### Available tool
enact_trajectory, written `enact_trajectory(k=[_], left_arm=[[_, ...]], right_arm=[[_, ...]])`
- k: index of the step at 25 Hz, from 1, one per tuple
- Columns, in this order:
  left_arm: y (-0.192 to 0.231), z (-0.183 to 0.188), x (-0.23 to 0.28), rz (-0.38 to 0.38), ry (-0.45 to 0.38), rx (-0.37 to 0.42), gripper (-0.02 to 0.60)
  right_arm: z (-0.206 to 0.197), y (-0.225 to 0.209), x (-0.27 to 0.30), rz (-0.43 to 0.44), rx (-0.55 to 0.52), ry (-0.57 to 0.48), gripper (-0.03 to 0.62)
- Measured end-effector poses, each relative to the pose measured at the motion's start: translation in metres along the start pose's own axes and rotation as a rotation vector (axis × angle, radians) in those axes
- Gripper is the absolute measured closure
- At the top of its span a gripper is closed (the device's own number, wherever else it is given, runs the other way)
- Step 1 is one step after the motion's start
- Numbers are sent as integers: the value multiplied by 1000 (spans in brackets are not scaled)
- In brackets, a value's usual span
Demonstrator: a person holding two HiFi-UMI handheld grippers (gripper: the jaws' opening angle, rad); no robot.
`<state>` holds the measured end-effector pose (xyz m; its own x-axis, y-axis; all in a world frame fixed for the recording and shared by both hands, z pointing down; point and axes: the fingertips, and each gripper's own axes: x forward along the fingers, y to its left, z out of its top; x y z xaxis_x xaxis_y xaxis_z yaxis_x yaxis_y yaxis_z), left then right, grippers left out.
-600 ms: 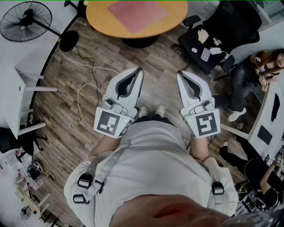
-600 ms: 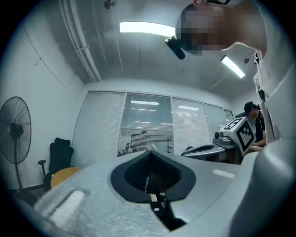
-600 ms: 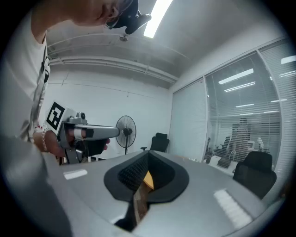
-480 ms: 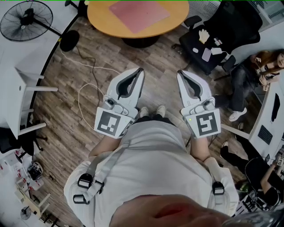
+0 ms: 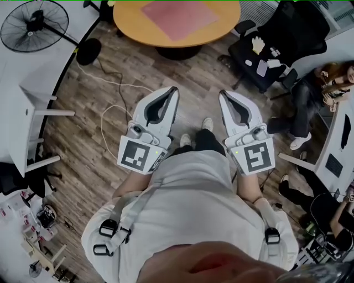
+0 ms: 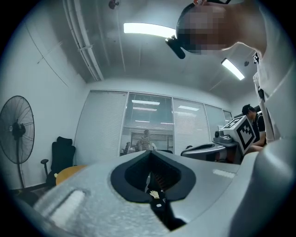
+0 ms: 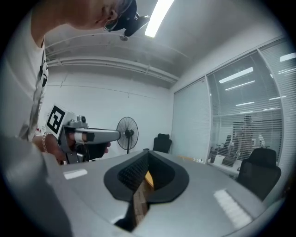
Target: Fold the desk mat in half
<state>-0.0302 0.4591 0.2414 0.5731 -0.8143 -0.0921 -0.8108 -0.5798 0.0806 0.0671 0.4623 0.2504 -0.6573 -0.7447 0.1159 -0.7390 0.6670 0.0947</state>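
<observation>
The fold has not been begun: the pink mat point(image 5: 178, 17) is seen lying flat on the round tabletop point(image 5: 124, 26), while the left gripper point(image 5: 175, 89) and right gripper point(image 5: 222, 94) are held about level over the floor point(image 5: 83, 138), well short of that tabletop. The fingers of both are pressed together with nothing between them. The approach is judged the step in hand; next, the tabletop must be reached, the fingers opened, and a mat edge taken.

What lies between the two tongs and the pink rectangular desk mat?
Head view: brown wood-plank floor, then the dark base of the round orange table bearing the pink desk mat.
</observation>
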Motion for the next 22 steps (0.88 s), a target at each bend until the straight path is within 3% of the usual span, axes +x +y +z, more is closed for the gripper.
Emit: enact_trajectory(k=[9,22], left_arm=[[20,-8,12,11,0,-13,577],[48,-16,101,13,7,6,577]], right_arm=[[-5,-8,18,-1,-6,7,589],[-17,-90,66,-3,12,9,589]])
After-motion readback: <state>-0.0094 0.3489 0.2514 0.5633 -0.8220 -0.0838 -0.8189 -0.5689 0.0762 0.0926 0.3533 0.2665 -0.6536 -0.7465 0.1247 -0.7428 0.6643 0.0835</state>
